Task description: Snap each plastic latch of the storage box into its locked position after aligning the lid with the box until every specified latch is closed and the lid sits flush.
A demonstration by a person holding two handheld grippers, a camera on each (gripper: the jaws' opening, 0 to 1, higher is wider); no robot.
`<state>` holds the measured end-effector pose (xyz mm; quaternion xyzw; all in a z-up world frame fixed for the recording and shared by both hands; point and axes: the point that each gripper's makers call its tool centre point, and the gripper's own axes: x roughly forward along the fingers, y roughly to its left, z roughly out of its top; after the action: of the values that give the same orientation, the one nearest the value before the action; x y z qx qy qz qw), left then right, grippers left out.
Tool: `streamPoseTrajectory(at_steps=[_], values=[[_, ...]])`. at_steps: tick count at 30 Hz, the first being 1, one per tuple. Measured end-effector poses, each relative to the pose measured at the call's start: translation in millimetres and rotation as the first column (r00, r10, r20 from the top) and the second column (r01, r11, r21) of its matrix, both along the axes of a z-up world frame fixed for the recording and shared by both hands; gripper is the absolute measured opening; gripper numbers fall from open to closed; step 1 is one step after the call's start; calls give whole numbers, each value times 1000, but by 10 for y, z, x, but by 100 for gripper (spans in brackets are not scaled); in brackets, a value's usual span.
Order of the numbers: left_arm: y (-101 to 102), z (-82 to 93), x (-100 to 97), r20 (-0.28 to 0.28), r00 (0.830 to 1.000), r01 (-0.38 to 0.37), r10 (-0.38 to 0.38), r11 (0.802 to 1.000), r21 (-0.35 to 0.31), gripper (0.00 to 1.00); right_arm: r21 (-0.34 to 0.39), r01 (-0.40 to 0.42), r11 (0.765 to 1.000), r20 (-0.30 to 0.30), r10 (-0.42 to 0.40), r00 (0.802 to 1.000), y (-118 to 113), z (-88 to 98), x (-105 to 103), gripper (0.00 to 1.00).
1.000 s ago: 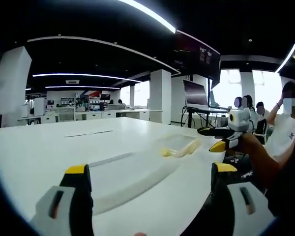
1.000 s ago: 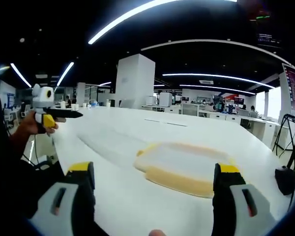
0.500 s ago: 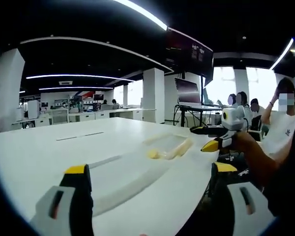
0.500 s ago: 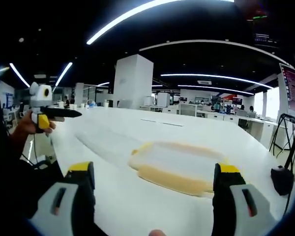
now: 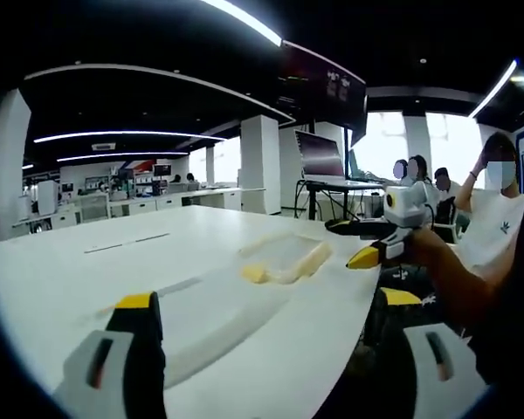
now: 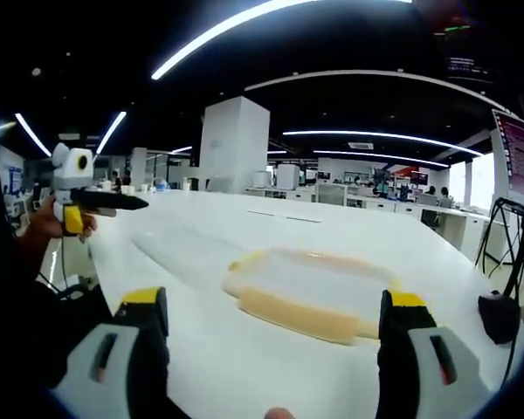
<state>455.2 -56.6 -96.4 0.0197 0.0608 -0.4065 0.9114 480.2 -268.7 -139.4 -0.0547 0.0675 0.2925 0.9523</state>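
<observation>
Storage box [image 6: 307, 290] lies on table [image 6: 201, 349] — ahead of right tool [image 6: 267, 327].

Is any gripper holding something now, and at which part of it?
Nothing is held: left gripper and right gripper are open, apart from the translucent yellow-edged plastic storage box.

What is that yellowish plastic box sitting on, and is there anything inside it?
The storage box rests directly on the white table. Its pale lid covers the top, so the inside is hidden.
</observation>
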Motion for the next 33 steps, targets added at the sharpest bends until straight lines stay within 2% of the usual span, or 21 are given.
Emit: streamPoseTrajectory(at_steps=[6, 12, 33], values=[[-102, -18, -36, -6, 1000, -10, 10, 1000, 6, 100, -9, 0, 1000, 1, 0, 1000, -90, 23, -8, 100], [-215, -10, -124, -4, 1000, -7, 7, 1000, 12, 100, -50, -7, 999, -5, 7, 1000, -159, 37, -2, 100], [-544, -48, -265, -15, 999, 34, -34, 999, 28, 100, -50, 6, 999, -4, -7, 1000, -366, 70, -76, 100]])
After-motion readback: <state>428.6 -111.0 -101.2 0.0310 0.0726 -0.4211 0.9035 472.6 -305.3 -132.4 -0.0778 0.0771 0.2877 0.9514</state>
